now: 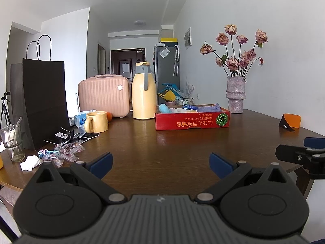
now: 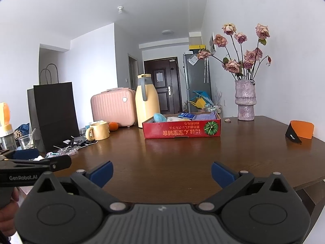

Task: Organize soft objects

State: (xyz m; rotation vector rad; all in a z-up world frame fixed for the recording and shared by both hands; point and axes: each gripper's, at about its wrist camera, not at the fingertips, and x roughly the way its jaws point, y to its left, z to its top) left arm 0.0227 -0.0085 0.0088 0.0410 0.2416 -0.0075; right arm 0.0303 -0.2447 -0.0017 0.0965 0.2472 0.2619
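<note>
A red cardboard box [image 1: 192,121] [image 2: 181,130] stands on the far middle of the brown table. It holds soft things: a light blue plush piece [image 1: 164,108] [image 2: 159,117], a white one [image 2: 172,119], a purple cloth [image 1: 209,108] [image 2: 204,116] and a blue packet [image 1: 190,107] [image 2: 185,115]. My left gripper [image 1: 161,163] hovers open over the near table, nothing between its blue pads. My right gripper [image 2: 162,172] is open too, also empty, well short of the box. Each gripper shows at the edge of the other's view.
At the left stand a black paper bag [image 1: 43,103], a pink case [image 1: 103,95], a yellow flask [image 1: 143,93], a yellow mug [image 1: 96,121], a glass [image 1: 12,140] and loose wrappers [image 1: 67,151]. A vase of dried roses [image 1: 235,94] and an orange-black card [image 1: 289,123] sit right.
</note>
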